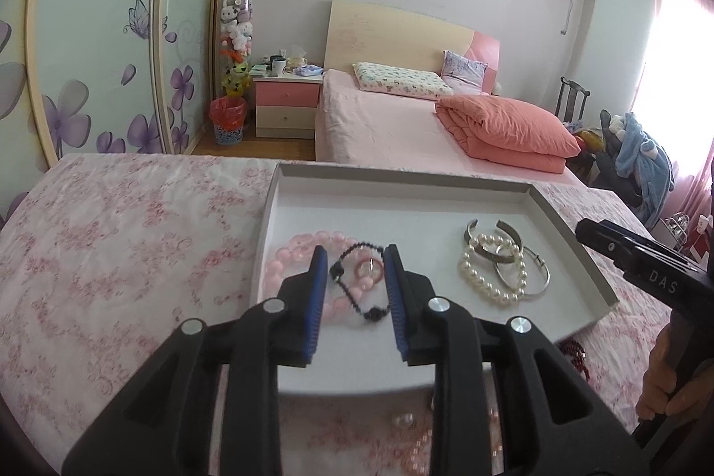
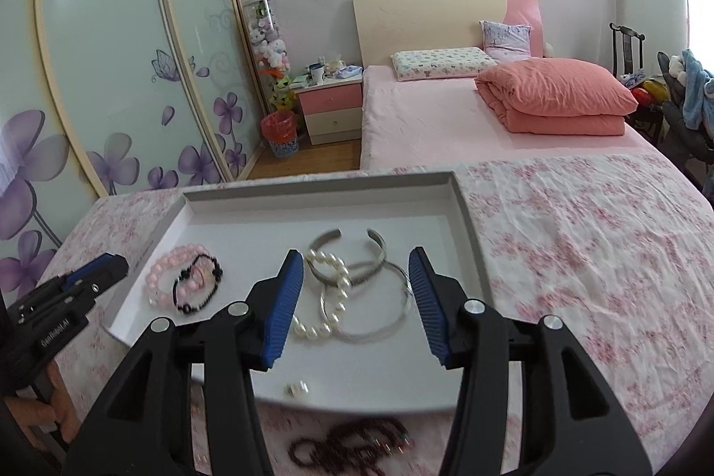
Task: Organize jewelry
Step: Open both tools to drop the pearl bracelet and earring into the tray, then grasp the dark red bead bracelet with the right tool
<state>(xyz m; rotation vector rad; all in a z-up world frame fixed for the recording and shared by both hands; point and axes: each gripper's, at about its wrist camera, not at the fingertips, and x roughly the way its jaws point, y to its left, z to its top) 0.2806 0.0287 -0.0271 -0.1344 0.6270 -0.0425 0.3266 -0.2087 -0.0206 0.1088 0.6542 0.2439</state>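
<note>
A shallow white tray (image 1: 401, 190) (image 2: 321, 188) lies on a pink floral cloth. At its left are a pink bead bracelet (image 1: 285, 257) (image 2: 165, 268), a black bead bracelet (image 1: 352, 293) (image 2: 201, 297) and a small pink ring (image 1: 369, 271). At its right are a pearl bracelet (image 1: 486, 279) (image 2: 332, 297), silver cuffs (image 1: 511, 233) (image 2: 377, 248) and a thin silver bangle (image 1: 537, 275) (image 2: 392, 320). My left gripper (image 1: 354, 271) is open above the black bracelet. My right gripper (image 2: 354, 279) is open above the pearl bracelet and bangle. A small pearl earring (image 2: 298, 389) lies near the tray's front.
A dark red bead string (image 2: 352, 447) (image 1: 575, 351) lies on the cloth in front of the tray, with pale pink beads and a pearl (image 1: 404, 420) nearby. A bed with a folded orange quilt (image 1: 508, 128) stands behind, and a wardrobe at the left.
</note>
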